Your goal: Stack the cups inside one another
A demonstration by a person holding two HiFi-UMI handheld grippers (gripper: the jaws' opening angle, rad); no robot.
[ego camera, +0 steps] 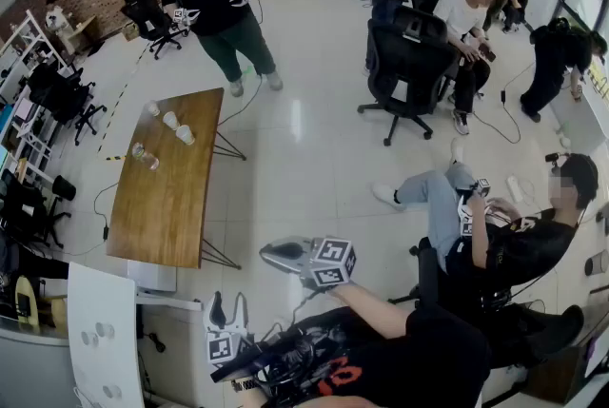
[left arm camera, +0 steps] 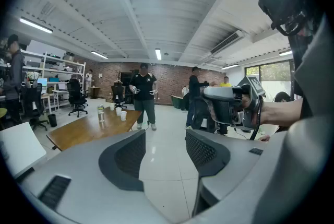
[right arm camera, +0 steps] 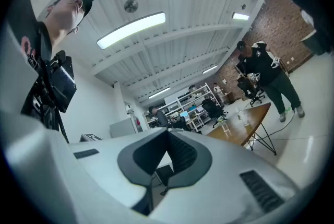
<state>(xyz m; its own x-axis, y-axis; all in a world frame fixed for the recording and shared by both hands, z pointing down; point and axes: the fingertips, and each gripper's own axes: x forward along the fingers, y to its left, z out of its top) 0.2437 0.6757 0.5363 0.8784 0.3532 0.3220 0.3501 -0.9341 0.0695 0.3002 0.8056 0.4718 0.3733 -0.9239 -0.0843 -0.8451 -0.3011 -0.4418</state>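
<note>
White floor tiles cover an open office with a brick back wall.

1. Nearest items: two handheld grippers, low in the head view.
   - Left gripper: released. Its two jaws stand wide apart, with only floor showing between them. It grasps nothing.
   - Right gripper: clenched. Its two jaws meet pad to pad, with nothing between them. It is held just to the right of the left gripper and slightly ahead of it.

2. Work surface: one wooden table on thin metal legs stands well ahead of both grippers, at the left. Its long edges run away from the viewer.

3. Task items: three white cups sit in a short diagonal row at the far end of the table. They are upright and unstacked. One clear container stands near the left long edge, just nearer than the cups.

4. Clearance: a wide strip of floor runs along the right edge of the table. It separates the table from one black office chair and the seated people at the right.

5. Far zone: one standing person in dark clothes is beyond the far end of the table, holding two further grippers. At least six other people occupy the right side and back of the room.
</note>
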